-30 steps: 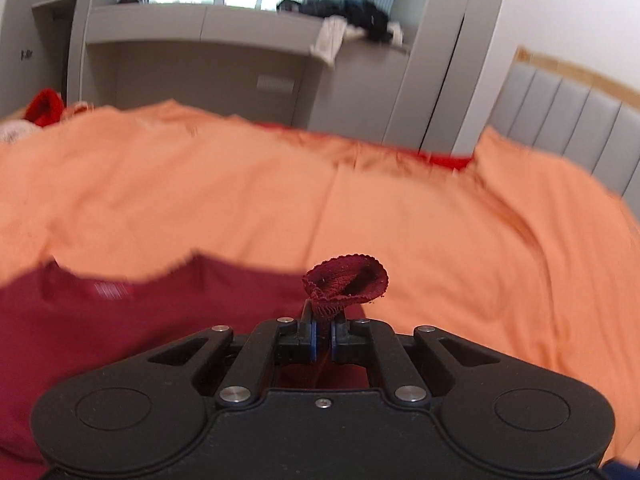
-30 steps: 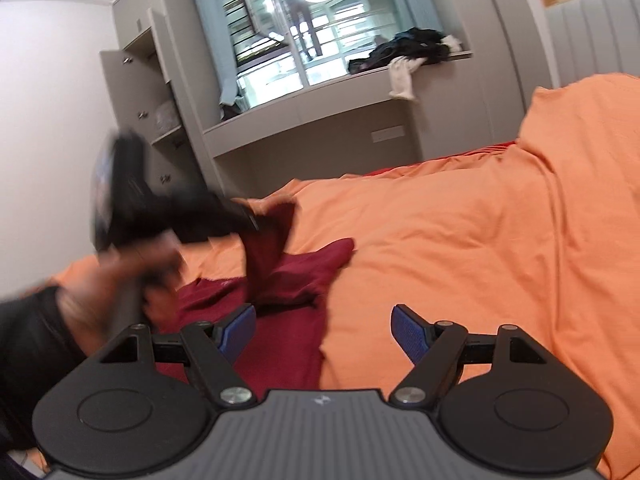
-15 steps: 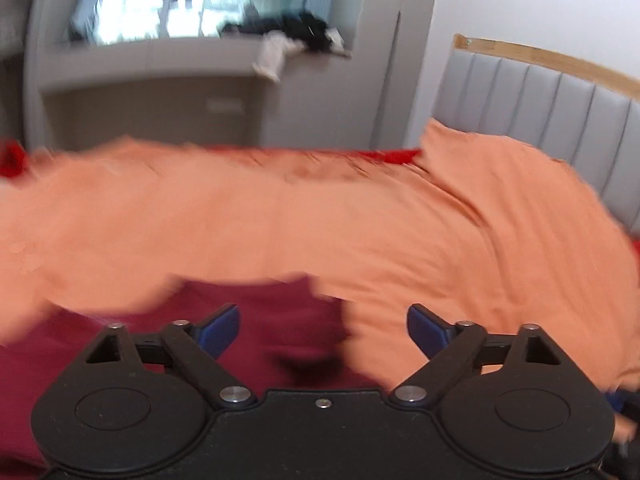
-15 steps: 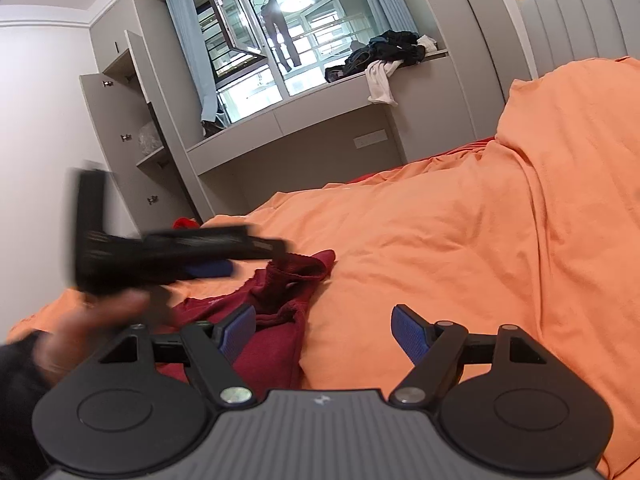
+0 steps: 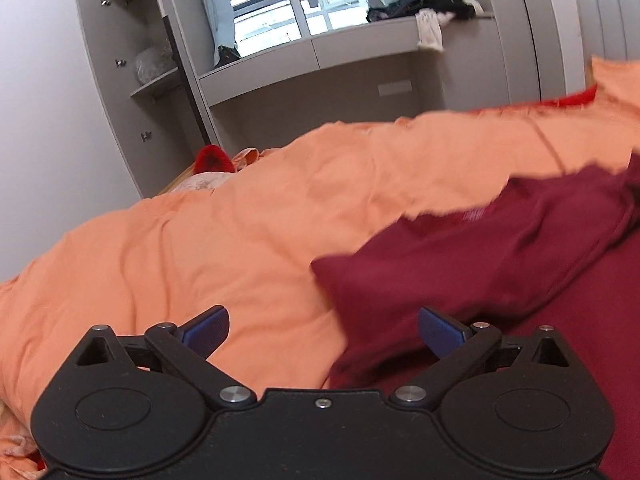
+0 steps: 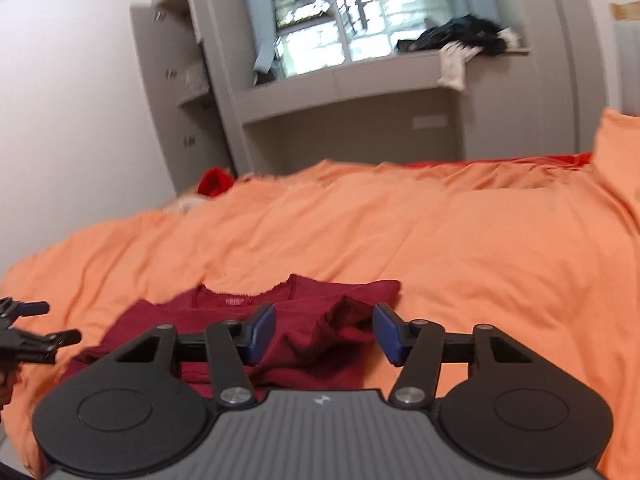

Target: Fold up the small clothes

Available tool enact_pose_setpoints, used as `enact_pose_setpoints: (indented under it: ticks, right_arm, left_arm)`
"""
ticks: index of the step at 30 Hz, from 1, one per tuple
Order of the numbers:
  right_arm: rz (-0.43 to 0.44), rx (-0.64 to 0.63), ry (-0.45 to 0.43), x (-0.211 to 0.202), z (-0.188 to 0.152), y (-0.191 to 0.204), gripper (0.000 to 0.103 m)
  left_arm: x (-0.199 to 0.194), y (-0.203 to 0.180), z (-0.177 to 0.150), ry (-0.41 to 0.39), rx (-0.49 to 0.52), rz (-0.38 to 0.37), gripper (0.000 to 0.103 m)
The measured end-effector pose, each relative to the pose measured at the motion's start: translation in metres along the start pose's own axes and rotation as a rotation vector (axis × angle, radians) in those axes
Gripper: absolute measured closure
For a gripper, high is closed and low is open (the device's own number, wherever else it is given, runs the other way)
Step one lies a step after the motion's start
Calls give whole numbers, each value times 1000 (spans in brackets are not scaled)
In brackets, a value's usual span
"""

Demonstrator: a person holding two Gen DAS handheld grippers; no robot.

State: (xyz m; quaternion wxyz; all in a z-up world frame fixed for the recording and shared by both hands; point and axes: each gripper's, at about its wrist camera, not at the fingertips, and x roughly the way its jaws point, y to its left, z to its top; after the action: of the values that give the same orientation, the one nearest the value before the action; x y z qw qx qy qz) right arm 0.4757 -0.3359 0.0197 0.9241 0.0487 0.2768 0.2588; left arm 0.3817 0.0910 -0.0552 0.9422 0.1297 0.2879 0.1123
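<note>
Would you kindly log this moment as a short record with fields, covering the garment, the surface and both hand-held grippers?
garment: dark red shirt, partly folded, lying flat
surface: orange bedcover
left hand-held gripper: open, empty, jaws just opened wide
right hand-held gripper: open, jaws just closing, bunched shirt fabric between them, not pinched
background: grey cupboard, clothes pile on window ledge

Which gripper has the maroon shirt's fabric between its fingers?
The right gripper: the maroon shirt bunches between its half-closed, just-narrowing jaws. The left gripper stands wide, just opened, over the orange bedcover.
</note>
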Motion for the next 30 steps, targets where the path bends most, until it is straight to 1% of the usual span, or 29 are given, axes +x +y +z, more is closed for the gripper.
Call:
enact_pose_setpoints:
  ticks: [1,2,3,4,6,8,10,13,14,15,17,19,20,21,23,25,27,28,30]
  right_arm:
    - [-3,1,16,9,1,1,46]
    - [-8,3,28,17,0,3,50]
    - [-12,5,39,24,-1,4,59]
    - [-15,4,52,30,-1,6,64]
    - [-44,2,97,44,-2,8,79]
    - [-50,14,117,51,-4,5,87]
    - [-33,25,90,49,-5,6,89]
    - [-26,6,41,35,2,7,90]
    - [-19,11,23,32,3,7,90]
    - [-12,20,13,28,6,6,90]
    - [-3,30,5,25,7,3,90]
    - [-3,34,8,24,7,-1,91]
    - [-6,36,5,22,6,-3,91]
    - [-3,36,1,21,4,-5,92]
    - [26,34,-24,20,1,-9,92]
    - [62,41,-47,21,0,-12,92]
    - [82,69,-41,21,1,-15,92]
    - [76,74,-18,22,0,-16,92]
    - [43,57,58,25,-6,-16,92]
  left_arm:
    - [2,-2,-4,-1,34,12,2]
    - [3,-5,-10,2,73,22,2]
    - [0,-4,-16,3,106,30,2]
    - [2,-6,-18,0,133,35,3]
    - [4,-4,-19,1,138,12,3]
    - [13,-9,-18,7,132,-11,3]
    - [19,-18,-17,15,169,-19,4]
    - [30,-35,-19,14,238,6,4]
    - [37,-39,-20,22,257,26,4]
    - [43,-41,-21,32,263,55,5]
    - [49,-36,-20,43,243,135,6]
    - [47,-23,-19,40,196,232,6]
    - [44,-14,-19,36,166,259,4]
    - [42,-4,-19,37,118,259,3]
    - [43,15,-22,64,18,236,2]
    - [44,25,-25,78,-31,219,2]
    - [37,26,-26,69,-37,218,3]
    - [35,22,-27,69,-15,217,3]
    - [37,16,-31,95,39,213,3]
